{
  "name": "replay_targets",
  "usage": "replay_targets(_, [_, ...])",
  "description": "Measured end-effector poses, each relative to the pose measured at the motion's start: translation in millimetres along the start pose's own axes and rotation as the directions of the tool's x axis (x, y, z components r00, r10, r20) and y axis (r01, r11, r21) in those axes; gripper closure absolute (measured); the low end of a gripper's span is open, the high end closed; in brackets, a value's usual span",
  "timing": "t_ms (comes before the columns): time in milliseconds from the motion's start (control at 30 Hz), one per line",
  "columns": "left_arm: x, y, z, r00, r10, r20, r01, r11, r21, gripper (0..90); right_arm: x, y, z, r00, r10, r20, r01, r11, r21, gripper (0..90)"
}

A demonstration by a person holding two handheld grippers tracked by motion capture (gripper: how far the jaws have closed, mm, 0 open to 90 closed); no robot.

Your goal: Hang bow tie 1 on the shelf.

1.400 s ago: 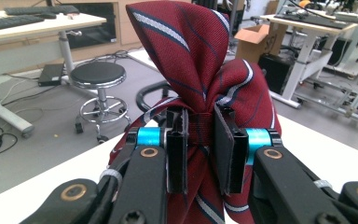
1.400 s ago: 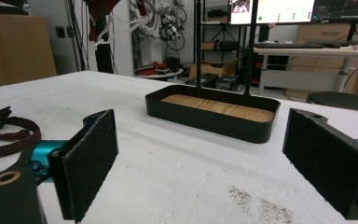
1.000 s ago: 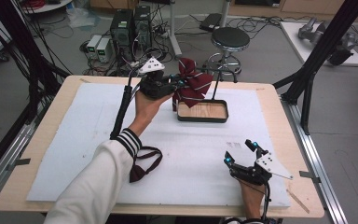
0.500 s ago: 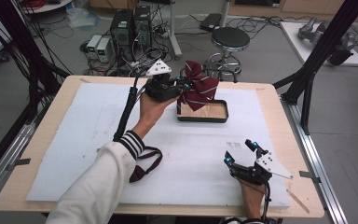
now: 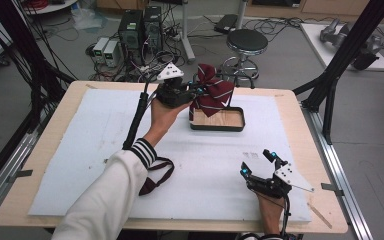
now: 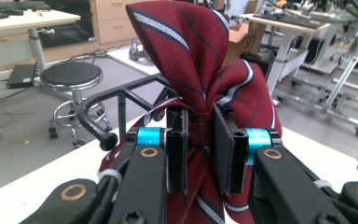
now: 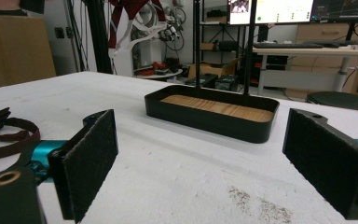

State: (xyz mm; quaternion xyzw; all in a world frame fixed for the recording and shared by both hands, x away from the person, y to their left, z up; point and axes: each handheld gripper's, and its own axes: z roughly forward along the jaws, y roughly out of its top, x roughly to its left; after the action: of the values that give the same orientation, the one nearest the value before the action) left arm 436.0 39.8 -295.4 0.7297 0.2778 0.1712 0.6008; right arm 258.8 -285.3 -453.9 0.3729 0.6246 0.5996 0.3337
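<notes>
Fingers of the left gripper [image 6: 200, 149] clench a striped bow tie [image 6: 205, 70]; right gripper [image 7: 205, 163] fingers stand wide, empty.

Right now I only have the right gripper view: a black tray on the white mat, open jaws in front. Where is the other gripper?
Observer: The left gripper is raised at the tray's far left corner, shut on a dark red striped bow tie.
Operator: Where is it pinched?
Observer: At the knot, between both pads.
Operator: Is anything in the tray?
Observer: No; its wooden floor is bare. The bow tie's strap trails on the mat.
</notes>
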Motion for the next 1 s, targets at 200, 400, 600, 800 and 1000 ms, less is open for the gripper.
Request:
replay_targets(200, [0.5,3.4,6.9,0.9999,0.005,0.017,-0.005,1.0,0.0,75.9,0.1,0.0,0.0,1.0,-0.002,0.002,0.002,1.0,0.001,9.4])
replay_targets(400, [4.7,3.8,13.7,0.9998,-0.02,0.0,0.02,0.9996,-0.02,75.9,0.1,0.0,0.0,1.0,-0.001,0.001,0.001,1.0,0.0,9.4])
replay_targets(600, [12.2,3.2,13.3,0.9993,-0.034,-0.017,0.034,0.9987,-0.039,75.9,0.1,-0.1,-0.1,1.0,-0.002,0.001,0.002,1.0,0.0,9.4])
replay_targets(800, [19.4,4.1,11.8,0.997,-0.06,-0.049,0.057,0.9967,-0.057,75.9,0.1,0.0,0.0,1.0,-0.003,0.001,0.003,1.0,0.0,9.4])
replay_targets(1000, [25.1,6.5,7.0,0.9944,-0.055,-0.09,0.05,0.9973,-0.053,75.9,0.1,0.0,-0.1,1.0,-0.001,0.002,0.001,1.0,0.001,9.4])
